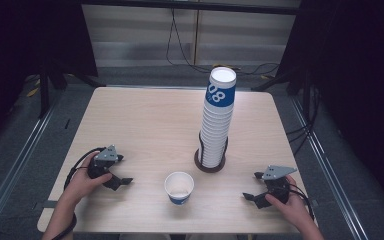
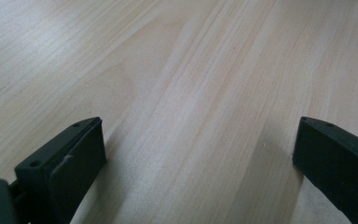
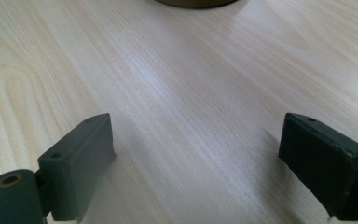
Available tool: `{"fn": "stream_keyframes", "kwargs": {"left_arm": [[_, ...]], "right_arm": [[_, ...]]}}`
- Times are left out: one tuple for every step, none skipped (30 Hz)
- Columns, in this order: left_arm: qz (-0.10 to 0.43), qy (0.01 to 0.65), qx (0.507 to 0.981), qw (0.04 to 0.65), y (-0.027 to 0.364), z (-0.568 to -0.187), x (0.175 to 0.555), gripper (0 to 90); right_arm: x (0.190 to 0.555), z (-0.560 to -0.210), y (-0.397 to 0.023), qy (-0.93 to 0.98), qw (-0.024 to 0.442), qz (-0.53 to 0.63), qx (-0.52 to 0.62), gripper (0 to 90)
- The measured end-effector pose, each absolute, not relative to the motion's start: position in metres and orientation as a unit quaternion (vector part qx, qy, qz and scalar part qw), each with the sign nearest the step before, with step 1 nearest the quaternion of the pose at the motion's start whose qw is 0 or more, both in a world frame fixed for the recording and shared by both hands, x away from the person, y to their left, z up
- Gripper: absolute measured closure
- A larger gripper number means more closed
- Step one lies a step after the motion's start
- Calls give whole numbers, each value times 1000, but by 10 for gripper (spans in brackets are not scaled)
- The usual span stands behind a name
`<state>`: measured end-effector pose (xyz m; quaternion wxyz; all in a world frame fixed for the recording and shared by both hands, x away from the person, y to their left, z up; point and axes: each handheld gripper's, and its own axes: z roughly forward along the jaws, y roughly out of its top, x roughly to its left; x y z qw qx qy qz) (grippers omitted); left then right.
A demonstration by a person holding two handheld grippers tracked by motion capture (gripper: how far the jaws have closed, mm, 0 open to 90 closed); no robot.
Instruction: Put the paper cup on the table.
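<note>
Single paper cup (image 1: pixel 179 187) stood upright near table's (image 1: pixel 130 120) front edge, between both grippers, touching neither. Left gripper (image 1: pixel 123 181) and right gripper (image 1: pixel 250 197) rested on wood, jaws wide apart, empty. Cup likely light, thin-walled, crushable; best pinched gently at rim. Tall cup stack (image 1: pixel 217 122) stood behind.

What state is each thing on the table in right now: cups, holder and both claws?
Single paper cup: upright, mouth up, standing alone between the claws, untouched.
Cup stack: tall, upright, seated in its holder.
Holder: on the table, round base flat, carrying the stack.
Left claw: open, nothing between its jaws, low over the table.
Right claw: open, nothing between its jaws, low over the table.
</note>
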<state>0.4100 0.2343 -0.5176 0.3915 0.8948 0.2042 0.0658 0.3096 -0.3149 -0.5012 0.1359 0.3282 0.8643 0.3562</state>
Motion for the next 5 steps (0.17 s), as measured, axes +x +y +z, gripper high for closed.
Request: {"fn": "stream_keyframes", "kwargs": {"left_arm": [[66,204,895,391,234,-518,410,18],[66,204,895,391,234,-518,410,18],[66,204,895,391,234,-518,410,17],[66,204,895,391,234,-518,410,16],[66,204,895,391,234,-518,410,17]], "right_arm": [[310,-501,-315,864,136,356,328,94],[310,-501,-315,864,136,356,329,94],[310,-501,-315,864,136,356,328,94],[310,-501,-315,864,136,356,328,94],[310,-501,-315,864,136,356,328,94]]}}
